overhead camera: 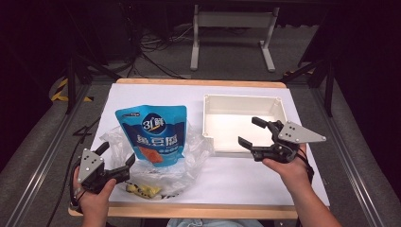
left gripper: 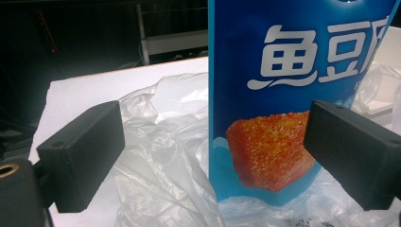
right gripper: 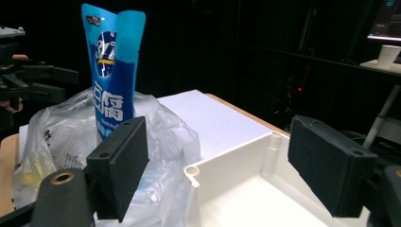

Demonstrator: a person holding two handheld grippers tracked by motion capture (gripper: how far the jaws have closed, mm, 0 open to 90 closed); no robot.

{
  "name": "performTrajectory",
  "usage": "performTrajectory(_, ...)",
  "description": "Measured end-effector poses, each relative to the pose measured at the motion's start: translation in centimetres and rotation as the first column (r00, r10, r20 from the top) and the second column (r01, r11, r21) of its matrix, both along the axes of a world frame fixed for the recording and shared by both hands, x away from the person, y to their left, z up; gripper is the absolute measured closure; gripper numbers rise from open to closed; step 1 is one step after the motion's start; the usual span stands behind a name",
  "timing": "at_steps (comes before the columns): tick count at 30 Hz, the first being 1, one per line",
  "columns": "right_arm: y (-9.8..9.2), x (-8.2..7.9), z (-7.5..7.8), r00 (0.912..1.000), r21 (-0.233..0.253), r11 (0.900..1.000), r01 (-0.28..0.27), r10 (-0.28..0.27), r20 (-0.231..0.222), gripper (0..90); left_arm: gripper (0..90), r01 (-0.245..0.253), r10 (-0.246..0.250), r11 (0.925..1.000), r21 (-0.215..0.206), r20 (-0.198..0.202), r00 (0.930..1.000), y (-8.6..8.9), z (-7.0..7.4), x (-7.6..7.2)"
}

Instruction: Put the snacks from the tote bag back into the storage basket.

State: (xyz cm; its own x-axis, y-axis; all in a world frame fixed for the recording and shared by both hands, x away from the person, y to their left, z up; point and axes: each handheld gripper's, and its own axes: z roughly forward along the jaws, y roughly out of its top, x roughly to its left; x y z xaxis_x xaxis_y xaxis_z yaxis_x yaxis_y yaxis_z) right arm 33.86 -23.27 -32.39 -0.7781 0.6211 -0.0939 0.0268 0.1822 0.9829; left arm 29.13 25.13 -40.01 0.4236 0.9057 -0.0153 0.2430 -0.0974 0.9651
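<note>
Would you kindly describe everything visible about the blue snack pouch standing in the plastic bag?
The glossy blue stand-up snack pouch looks like printed plastic film, with large white Chinese characters, a round logo near its top and a picture of an orange, crumbed cube lower down. It stands upright and appears sealed, its top edge slightly curled. Its base sits in the crumpled clear plastic bag on the white table sheet, left of the white plastic bin. The left tongs are open beside it, not touching.
</note>
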Motion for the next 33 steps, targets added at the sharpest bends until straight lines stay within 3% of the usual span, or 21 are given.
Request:
performTrajectory(15, 2.2, 0.9, 0.4, 0.9992, -0.015, 0.999, -0.04, 0.04, -0.001, 21.8, 6.7, 0.001, -0.001, 1.0, 0.007, 0.004, 1.0, 0.0, 0.1, -0.1)
performTrajectory(24, 4.6, 1.9, 0.2, 0.9965, -0.029, 0.996, -0.083, 0.083, -0.012, 21.7, 6.7, -0.001, 0.001, 1.0, 0.003, 0.011, 0.9999, 0.0, 0.1, -0.2)
performTrajectory(33, 7.2, 3.0, 0.0, 0.9882, 0.005, 0.989, -0.15, 0.15, 0.031, 21.0, 6.6, -0.003, 0.003, 1.0, -0.002, 0.014, 0.9999, 0.1, 0.1, -0.3)
